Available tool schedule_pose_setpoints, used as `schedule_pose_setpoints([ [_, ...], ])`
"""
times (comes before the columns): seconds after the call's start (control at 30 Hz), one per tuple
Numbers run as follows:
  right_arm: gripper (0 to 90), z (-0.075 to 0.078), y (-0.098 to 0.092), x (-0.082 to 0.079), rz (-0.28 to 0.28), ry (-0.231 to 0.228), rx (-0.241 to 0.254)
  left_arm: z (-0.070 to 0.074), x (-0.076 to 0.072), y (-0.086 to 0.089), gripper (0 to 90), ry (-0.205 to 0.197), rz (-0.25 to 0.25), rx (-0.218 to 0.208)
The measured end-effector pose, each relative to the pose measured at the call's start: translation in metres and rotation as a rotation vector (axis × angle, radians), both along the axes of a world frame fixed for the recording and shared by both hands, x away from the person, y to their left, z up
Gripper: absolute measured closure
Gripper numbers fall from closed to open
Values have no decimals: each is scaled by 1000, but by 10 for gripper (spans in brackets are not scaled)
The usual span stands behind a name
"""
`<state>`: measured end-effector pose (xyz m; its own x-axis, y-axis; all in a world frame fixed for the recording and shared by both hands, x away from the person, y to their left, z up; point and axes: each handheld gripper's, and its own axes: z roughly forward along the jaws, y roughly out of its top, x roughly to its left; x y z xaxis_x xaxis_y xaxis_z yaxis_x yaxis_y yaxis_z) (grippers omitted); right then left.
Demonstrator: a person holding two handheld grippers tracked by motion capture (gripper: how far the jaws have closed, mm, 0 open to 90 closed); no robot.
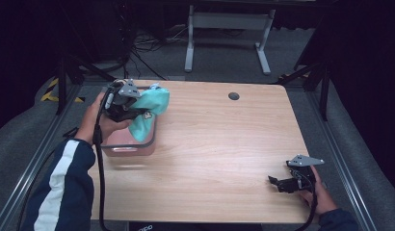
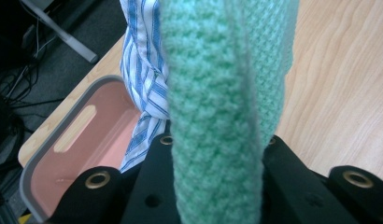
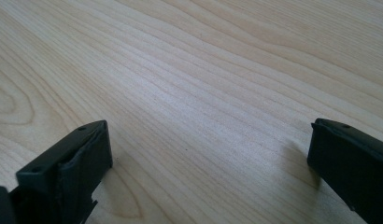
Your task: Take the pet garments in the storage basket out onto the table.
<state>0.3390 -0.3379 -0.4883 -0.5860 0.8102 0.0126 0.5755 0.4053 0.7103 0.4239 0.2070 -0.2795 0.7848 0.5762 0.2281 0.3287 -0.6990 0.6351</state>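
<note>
Tightly pinched between the jaws of the left gripper [image 1: 130,107] is a green knitted cloth [image 2: 213,112], its fold running straight up out of the clamp in the left gripper view. A blue-striped white cloth [image 2: 142,79] hangs just behind it, touching the green one; whether the jaws hold that too I cannot tell. Both dangle over the pink bin [image 2: 82,154] with its grey rim, which sits near the table's left edge, so the grip seems meant to lift the fabric clear of the bin and toward the open wooden table [image 1: 224,144]. Pinching a fold rather than a corner lets the bulk drape freely below. The left hand [image 1: 101,122] wraps the gripper body from behind, forearm angled in from the lower left, gripper held above the bin's far end.

The right gripper [image 1: 282,183] rests low near the table's front right corner, jaws spread wide with nothing but bare wood between them, apparently waiting.
</note>
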Motion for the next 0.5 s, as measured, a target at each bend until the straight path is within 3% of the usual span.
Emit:
schedule_pose_setpoints([
  [0.37, 3, 0, 0, 0, 0, 0, 0, -4, -2, -29, 812, 5, -78, 15],
  [0.5, 3, 0, 0, 0, 0, -1, 0, -7, -2, -42, 812, 10, -110, 41],
])
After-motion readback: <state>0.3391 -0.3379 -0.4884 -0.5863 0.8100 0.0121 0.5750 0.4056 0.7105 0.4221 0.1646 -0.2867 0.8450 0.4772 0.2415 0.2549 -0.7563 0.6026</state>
